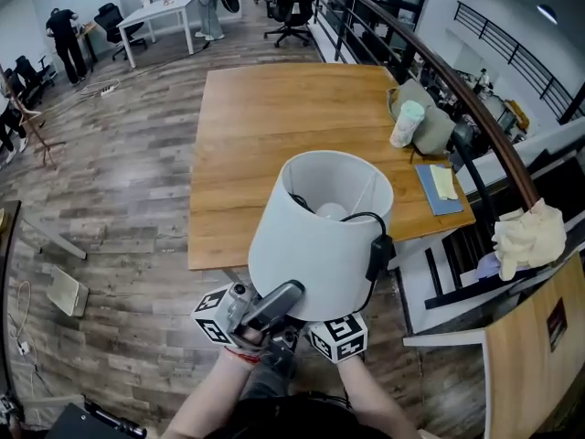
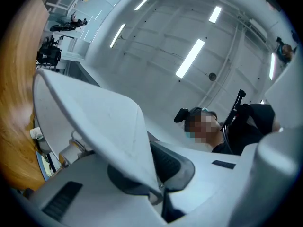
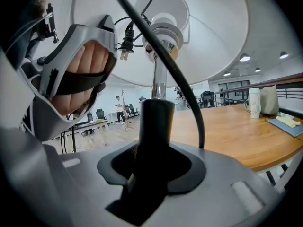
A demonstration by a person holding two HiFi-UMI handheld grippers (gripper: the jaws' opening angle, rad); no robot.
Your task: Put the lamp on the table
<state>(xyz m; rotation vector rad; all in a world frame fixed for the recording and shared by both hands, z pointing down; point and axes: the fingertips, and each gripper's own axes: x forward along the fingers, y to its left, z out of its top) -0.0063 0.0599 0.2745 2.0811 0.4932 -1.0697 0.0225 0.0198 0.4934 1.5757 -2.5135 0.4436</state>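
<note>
A lamp with a white shade (image 1: pixel 320 236) is carried just short of the near edge of the wooden table (image 1: pixel 265 135). My left gripper (image 1: pixel 291 293) sits under the shade. In the left gripper view my left gripper (image 2: pixel 154 174) is shut on the thin rim of the shade (image 2: pixel 99 122). My right gripper (image 3: pixel 151 174) is shut on the lamp's black stem (image 3: pixel 156 122), below the bulb socket (image 3: pixel 163 30). In the head view its marker cube (image 1: pixel 338 337) shows and its jaws are hidden by the shade. The black cord (image 1: pixel 377 254) hangs loose over the shade.
At the table's right side stand a pale cup (image 1: pixel 407 123) and a grey bag (image 1: pixel 434 126), with a blue notebook (image 1: pixel 439 188) nearer the corner. A curved railing (image 1: pixel 457 90) runs along the right. A cream cloth (image 1: pixel 528 236) lies on a ledge. People and office chairs are far back.
</note>
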